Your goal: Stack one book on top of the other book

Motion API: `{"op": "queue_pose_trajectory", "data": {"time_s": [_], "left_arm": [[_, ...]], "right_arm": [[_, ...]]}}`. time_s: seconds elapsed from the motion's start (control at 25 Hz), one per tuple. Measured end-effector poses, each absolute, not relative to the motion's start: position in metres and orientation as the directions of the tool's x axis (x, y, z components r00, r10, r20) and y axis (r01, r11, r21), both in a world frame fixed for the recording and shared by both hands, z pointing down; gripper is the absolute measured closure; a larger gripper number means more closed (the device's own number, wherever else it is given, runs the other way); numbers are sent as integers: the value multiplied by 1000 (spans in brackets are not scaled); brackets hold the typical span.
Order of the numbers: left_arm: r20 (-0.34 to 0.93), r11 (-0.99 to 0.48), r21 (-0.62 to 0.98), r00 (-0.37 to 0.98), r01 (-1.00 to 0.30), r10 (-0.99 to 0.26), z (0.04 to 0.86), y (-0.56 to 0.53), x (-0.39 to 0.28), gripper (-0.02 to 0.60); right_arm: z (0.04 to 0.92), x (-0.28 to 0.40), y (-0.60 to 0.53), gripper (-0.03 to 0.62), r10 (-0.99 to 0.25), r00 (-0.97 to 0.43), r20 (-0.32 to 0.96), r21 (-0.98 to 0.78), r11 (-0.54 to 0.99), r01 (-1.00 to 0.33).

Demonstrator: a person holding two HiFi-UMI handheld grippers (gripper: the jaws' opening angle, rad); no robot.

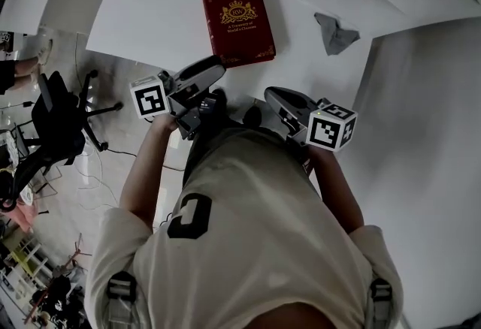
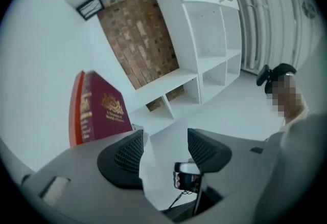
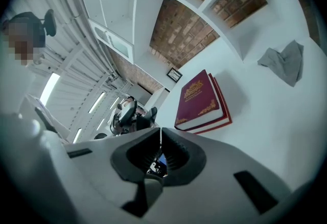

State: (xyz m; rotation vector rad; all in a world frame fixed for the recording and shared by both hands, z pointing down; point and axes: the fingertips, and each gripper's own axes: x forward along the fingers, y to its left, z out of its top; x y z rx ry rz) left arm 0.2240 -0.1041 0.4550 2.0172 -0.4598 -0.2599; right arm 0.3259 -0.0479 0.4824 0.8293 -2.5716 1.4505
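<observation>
Stack looks made: maroon book (image 3: pixel 198 99) lies flat on the red book (image 3: pixel 220 115), on the bench (image 1: pixel 165 4), ahead of both sets of jaw tips and well apart from them. From the head view it reads as one pile (image 1: pixel 239 25).

Left hand-held gripper (image 2: pixel 163 151): jaws moderately wide, nothing between them. It is rolled over, so the pile sits off to its left. Right hand-held gripper (image 3: pixel 161 141): jaws closed tip to tip, empty, with the pile ahead and slightly to its right.

My read is that only the check and clear-out are left.
- The lower book's red edge shows past the top one on two sides. Can't tell if that's a bigger book or an offset. If it's an offset, nudge the top cover square with a closed jaw tip, pushing low and level and not lifting.
- Don't re-grip the pile, since pinching a cover would slide the top book.
- Grey cloth (image 3: pixel 283 62) lies further right of the pile, so approach from the near side.
- Otherwise keep both hand-held grippers back at the near bench edge.
</observation>
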Motion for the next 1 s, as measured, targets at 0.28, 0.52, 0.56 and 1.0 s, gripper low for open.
{"op": "queue_pose_trajectory", "data": {"time_s": [0.28,0.52,0.56,1.0], "left_arm": [[53,-599,732,904,-324,-424,408,-89,205,458],[0,-612,737,906,-287,-424,392,-73,213,474],[-15,-615,734,899,-287,-437,387,-71,213,481],[126,-606,649,851,-459,-510,408,-57,197,560]], "right_arm": [[450,310,-47,586,-400,-888,228,-732,531,-427],[433,304,-37,586,-386,-906,173,-710,589,-386],[429,302,-34,586,-379,-913,152,-710,601,-367],[428,287,-22,586,-360,-929,82,-721,622,-305]]}}
